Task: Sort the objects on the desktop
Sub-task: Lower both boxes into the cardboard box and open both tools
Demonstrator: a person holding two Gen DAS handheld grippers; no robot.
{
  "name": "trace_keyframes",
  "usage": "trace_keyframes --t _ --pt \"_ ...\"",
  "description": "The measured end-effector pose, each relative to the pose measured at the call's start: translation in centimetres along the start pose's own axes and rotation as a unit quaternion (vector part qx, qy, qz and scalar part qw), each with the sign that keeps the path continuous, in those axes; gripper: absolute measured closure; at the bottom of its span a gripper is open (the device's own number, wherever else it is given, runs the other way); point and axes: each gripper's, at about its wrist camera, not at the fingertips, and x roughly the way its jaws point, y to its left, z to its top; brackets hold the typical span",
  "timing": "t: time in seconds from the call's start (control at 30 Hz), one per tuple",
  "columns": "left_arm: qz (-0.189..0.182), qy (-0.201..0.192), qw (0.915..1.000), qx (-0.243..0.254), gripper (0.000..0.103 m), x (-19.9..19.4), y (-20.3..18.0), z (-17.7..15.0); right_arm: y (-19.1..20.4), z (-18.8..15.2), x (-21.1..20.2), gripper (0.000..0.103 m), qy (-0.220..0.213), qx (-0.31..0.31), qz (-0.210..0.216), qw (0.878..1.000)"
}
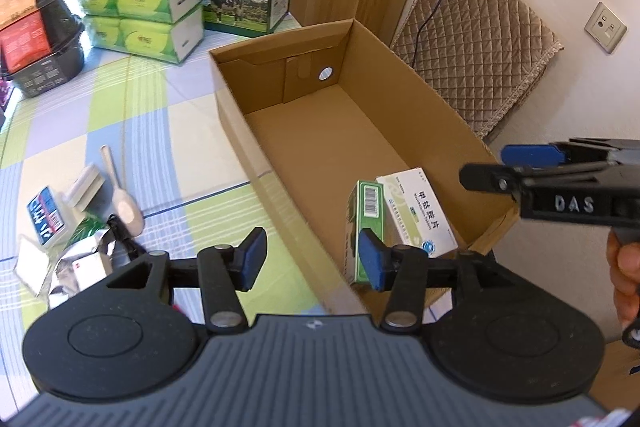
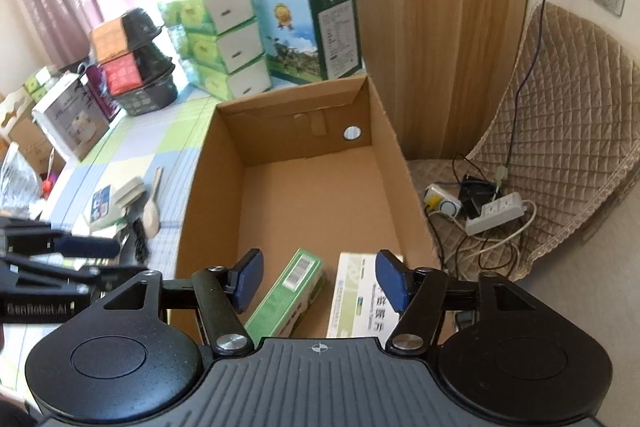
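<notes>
Right wrist view looks down into an open brown cardboard box (image 2: 316, 195) with plain corrugated walls and a round hole in its far end wall. Two cartons lie at its near end: a slim green box (image 2: 286, 293) with a barcode on top, its long axis running toward the far wall and leaning slightly right, and a flatter white medicine box (image 2: 354, 301) just beside it. The right claw (image 2: 318, 279) hovers above them, blue pads spread wide, gripping nothing. The left claw (image 1: 312, 255) is likewise wide open and empty over the box's near left wall. On the checked bench cloth left of the box lie a pale plastic spoon (image 1: 124, 197), small packets and a foil wrapper (image 1: 80, 255).
</notes>
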Motion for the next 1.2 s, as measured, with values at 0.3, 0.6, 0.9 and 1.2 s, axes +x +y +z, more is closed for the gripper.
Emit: trace_keyframes --t 0.3,0.6,0.9,1.2 --pt "0.011 -0.006 0.9999 -0.003 0.043 -3.1 0.9 -2.8 3.1 -3.0 -2.4 0.028 0.008 -0.036 -0.002 0.999" --pt "0.018 -0.021 0.9996 -0.009 0.025 -5.7 2.1 -5.1 5.8 -5.5 -4.2 0.008 0.006 -0.069 -0.006 0.998" --pt "0.048 -0.037 0.9981 -0.003 0.007 -7.9 4.1 -6.9 8.4 -7.0 -5.0 0.002 0.007 -0.098 0.002 0.995" --pt "0.072 -0.036 0.9967 -0.012 0.001 -9.6 7.3 -8.8 11.0 -7.7 -5.0 0.002 0.009 -0.115 0.018 0.993"
